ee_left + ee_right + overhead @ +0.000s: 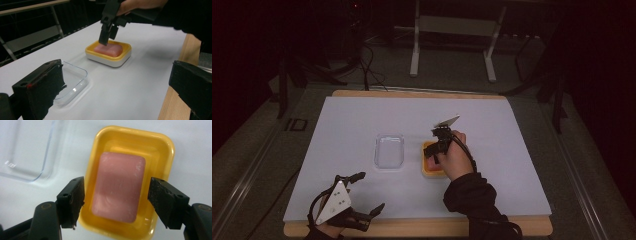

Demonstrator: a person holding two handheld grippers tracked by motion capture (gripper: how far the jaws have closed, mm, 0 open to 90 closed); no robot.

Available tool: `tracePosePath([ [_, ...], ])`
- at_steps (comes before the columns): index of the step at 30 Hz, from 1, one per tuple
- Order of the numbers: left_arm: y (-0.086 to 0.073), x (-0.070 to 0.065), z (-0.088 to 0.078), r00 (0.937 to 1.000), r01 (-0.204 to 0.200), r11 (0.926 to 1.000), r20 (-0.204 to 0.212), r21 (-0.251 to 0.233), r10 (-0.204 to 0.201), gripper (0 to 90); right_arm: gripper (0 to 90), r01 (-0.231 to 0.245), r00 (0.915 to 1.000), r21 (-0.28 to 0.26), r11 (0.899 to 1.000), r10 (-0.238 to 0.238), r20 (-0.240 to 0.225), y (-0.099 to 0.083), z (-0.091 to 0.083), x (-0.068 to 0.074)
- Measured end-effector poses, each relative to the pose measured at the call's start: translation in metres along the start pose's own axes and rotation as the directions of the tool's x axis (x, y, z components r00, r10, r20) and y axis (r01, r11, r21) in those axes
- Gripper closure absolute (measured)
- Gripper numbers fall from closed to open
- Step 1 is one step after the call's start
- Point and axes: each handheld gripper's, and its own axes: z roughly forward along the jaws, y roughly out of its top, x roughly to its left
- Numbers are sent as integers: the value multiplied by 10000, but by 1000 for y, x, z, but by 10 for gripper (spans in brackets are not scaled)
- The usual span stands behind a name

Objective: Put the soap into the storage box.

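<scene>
Above the yellow soap dish [160,150], the right gripper [116,202] hangs with its jaws parted, one on each side of the pink soap bar [117,187] and clear of it; neither pad presses on the bar, and nothing is held. Seen along those jaws in the right gripper view, the bar lies flat in the hollow of the dish, its long sides running with the long sides of the dish, a band of yellow showing all round it; the left jaw stands over the dish's outer rim and the right jaw over the far rim. From the high view, the right gripper [435,152] points down over the dish [428,170], which sits near the middle of the white sheet [512,150] covering the table; a clear plastic lid [389,151] lies just beside the dish on its left, apart from it. At the near left edge of the sheet rests the left gripper [368,192], its jaws spread wide and empty, well apart from dish and lid; the left gripper view looks between those jaws at the lid [75,85], the dish [108,56] and the soap [108,50] beyond, with the right gripper [106,35] coming down onto the bar from above.
</scene>
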Motion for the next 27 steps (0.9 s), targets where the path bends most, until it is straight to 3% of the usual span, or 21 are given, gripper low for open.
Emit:
tracePosePath([
  [3, 0, 0, 0, 10000, -4, 10000, -7, 14, 4, 4, 296, 699, 9966, -191, 9974, -706, -419, -3, -9, -3],
  [6, 0, 0, 1, 10000, 7, 10000, -5, 43, -7, 4, 274, 1716, 9828, -371, 9845, -1737, -632, -6, -15, -6],
  [7, 0, 0, 1, 10000, 7, 10000, -5, 43, -7, 4, 274, 1716, 9828, -371, 9845, -1737, -632, -6, -15, -6],
  [8, 0, 0, 1, 10000, 6, 10000, 3, 51, -6, 4, 274, 1982, 9774, -406, 9793, -2006, -673, -7, -17, -8],
  [9, 0, 0, 1, 10000, 2, 10000, -4, 56, -2, 4, 267, 2382, 9633, -722, 9685, -2451, -1094, -8, -20, -15],
  [12, 0, 0, 1, 10000, -3, 10000, -11, 67, 3, 4, 266, 2762, 9527, -1143, 9543, -2875, -984, -12, -24, -23],
  [15, 0, 0, 1, 10000, 4, 10000, -1, 68, -4, 4, 257, 3378, 9307, -1211, 9334, -3504, -1049, -17, -26, -30],
  [20, 0, 0, 2, 10000, 24, 10000, 12, 56, -24, 4, 271, 3887, 9063, -1443, 9100, -4058, -1178, -26, -32, -41],
  [23, 0, -1, 1, 10000, 23, 10000, 11, 58, -23, 4, 284, 4202, 8879, -1751, 8904, -4432, -1228, -32, -36, -47],
  [24, 0, -1, 1, 10000, 23, 10000, 7, 61, -23, 4, 285, 4261, 8846, -1866, 8852, -4509, -1189, -35, -38, -49],
  [27, 0, -1, 2, 10000, 7, 10000, 11, 87, -7, 4, 285, 4252, 8847, -1994, 8829, -4519, -1143, -40, -42, -57],
])
